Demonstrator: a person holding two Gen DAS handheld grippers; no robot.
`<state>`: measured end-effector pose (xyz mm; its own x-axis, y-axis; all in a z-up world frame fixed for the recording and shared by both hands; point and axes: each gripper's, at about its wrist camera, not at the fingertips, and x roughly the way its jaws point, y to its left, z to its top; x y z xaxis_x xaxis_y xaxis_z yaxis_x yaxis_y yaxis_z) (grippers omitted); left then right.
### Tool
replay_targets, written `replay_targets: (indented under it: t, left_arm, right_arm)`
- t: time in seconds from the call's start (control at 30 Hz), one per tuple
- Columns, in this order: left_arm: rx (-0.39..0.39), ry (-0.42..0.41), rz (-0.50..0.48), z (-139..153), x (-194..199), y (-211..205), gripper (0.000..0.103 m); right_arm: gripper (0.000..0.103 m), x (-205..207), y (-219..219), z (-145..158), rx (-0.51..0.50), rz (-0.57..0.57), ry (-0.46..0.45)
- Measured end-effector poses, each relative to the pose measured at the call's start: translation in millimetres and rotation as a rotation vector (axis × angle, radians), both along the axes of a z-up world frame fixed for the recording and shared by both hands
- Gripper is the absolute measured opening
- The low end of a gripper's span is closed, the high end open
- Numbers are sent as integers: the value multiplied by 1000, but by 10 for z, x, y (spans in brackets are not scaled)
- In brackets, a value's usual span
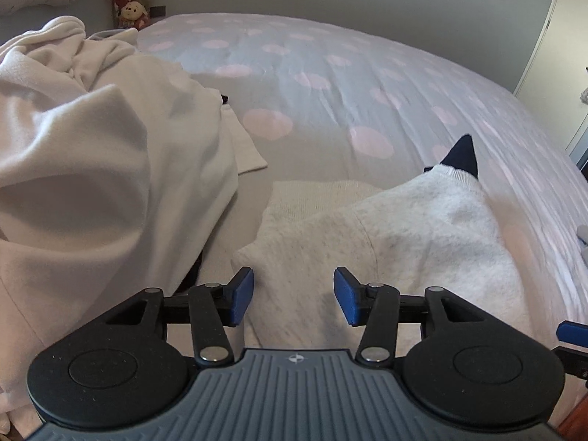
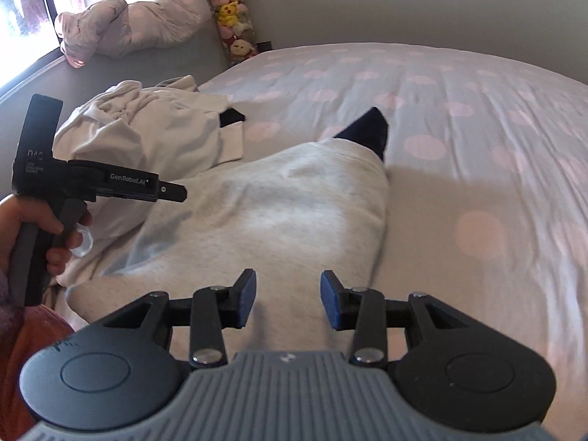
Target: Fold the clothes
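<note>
A light grey sweatshirt (image 2: 264,217) lies bunched across the lower middle of the right wrist view, on a bed with a pink-dotted cover (image 2: 459,117). A dark navy piece of fabric (image 2: 367,128) sticks up at its far end; blur makes it hard to say whether it belongs to the same garment. In the left wrist view the sweatshirt (image 1: 404,228) fills the lower right.

The right gripper (image 2: 288,299) hangs over the sweatshirt's near part with its 2 blue pads spread and nothing between them. The left gripper (image 1: 294,296) is likewise spread wide above the sweatshirt's near edge, empty.

At the left of the right wrist view, a hand (image 2: 22,231) grips the left tool's handle. Behind it, in the upper left, lies a crumpled heap of white clothes (image 2: 147,136), which fills the left half of the left wrist view (image 1: 92,169). A column of plush toys (image 2: 231,11) stands in the top corner by the wall.
</note>
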<state>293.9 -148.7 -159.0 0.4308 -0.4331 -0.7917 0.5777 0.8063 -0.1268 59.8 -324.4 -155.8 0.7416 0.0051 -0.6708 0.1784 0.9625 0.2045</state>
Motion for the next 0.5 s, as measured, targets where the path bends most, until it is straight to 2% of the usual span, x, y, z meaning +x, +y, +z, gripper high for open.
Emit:
replay_targets:
  t: [0.07,0.17,0.23,0.37,0.5]
  left_arm:
    - [54,-6,-1,-68,0,-34,28]
    - [134,-14,-2,-170,1,-84,22]
    - [188,-19,-3,-238,1,-118,22]
    - [295,-30,-4,-374,2,-185,22]
    - [342,-50,0,-409,-6,-215,22]
  right_arm:
    - [42,-26,-11,-51,-3,-6,8]
    - [36,-33,3,-137,-9,-6,24]
    - [28,50,92,-216,-14,21,46]
    - [27,245,267,-450,-10,58,110]
    - [27,333,471,-579,-116,97,115]
